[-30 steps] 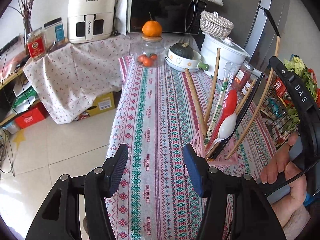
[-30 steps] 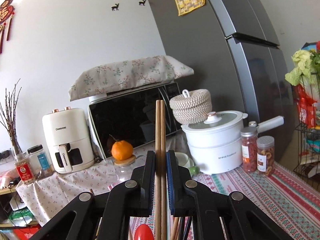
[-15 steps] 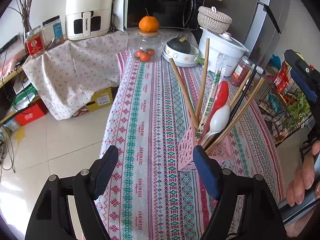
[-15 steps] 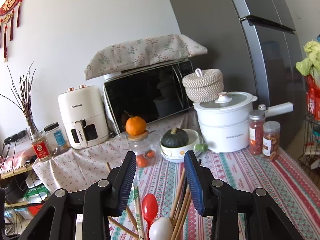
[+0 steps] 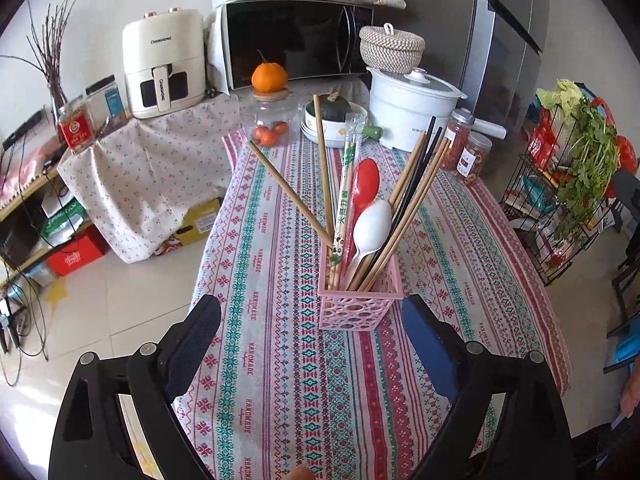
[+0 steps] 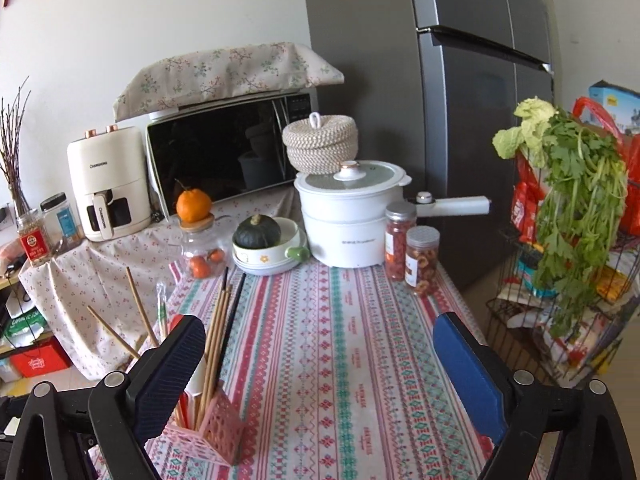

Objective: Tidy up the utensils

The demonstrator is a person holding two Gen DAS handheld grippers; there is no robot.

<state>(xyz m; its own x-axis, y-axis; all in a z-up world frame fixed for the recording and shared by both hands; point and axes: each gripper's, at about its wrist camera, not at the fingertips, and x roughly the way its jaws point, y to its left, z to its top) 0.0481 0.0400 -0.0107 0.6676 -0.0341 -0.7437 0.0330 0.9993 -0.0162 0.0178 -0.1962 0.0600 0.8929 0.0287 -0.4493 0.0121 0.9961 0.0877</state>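
**Both claws wide, caddy standing loaded**

Left claw spread wide, holding nothing, low at 6 o'clock. Pink caddy upright on patterned surface just beyond it, near 12 o'clock of the claw. Wooden chopsticks, red spoon, white spoon lean inside. Right claw also spread, empty; caddy at its 8 o'clock.
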